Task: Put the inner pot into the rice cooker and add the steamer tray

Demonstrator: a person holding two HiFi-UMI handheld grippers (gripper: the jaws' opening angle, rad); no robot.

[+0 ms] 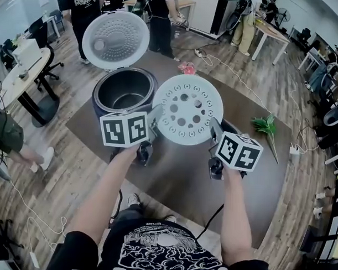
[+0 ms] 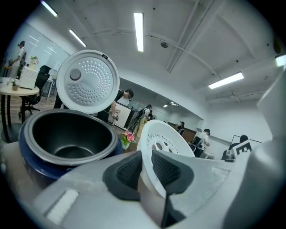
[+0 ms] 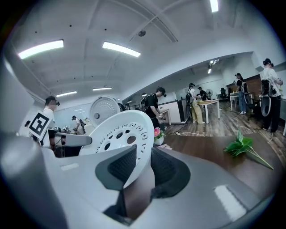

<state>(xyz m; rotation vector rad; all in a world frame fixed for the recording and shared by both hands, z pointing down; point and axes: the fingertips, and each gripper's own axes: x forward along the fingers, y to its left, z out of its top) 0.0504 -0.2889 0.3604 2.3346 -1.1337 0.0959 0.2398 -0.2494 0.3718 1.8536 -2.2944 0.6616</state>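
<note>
Head view: the rice cooker (image 1: 125, 91) stands on the brown tabletop (image 1: 259, 178) with its lid (image 1: 116, 39) swung up and the dark inner pot (image 1: 125, 97) seated inside. A pink flower (image 1: 187, 68) lies behind it and a green sprig (image 1: 266, 125) to the right. People stand farther back. The white steamer tray (image 1: 187, 109) hangs in the air just right of the cooker's mouth, nothing between them. The left gripper (image 1: 155, 118) pinches its left edge, and the right gripper (image 1: 215, 130) pinches its lower right edge. Both bare forearms reach forward.

Left gripper view: the open pot (image 2: 67, 138) and raised lid (image 2: 88, 80) fill the left, with the flower (image 2: 129, 136) beyond. The jaws stand narrowly apart, their pads pressed on the tray's rim (image 2: 165, 138).

Right gripper view: the sprig (image 3: 243, 147) lies on the tabletop at right, the lid (image 3: 104, 109) far behind. The jaws are clamped on the tray's (image 3: 118, 129) opposite rim.
</note>
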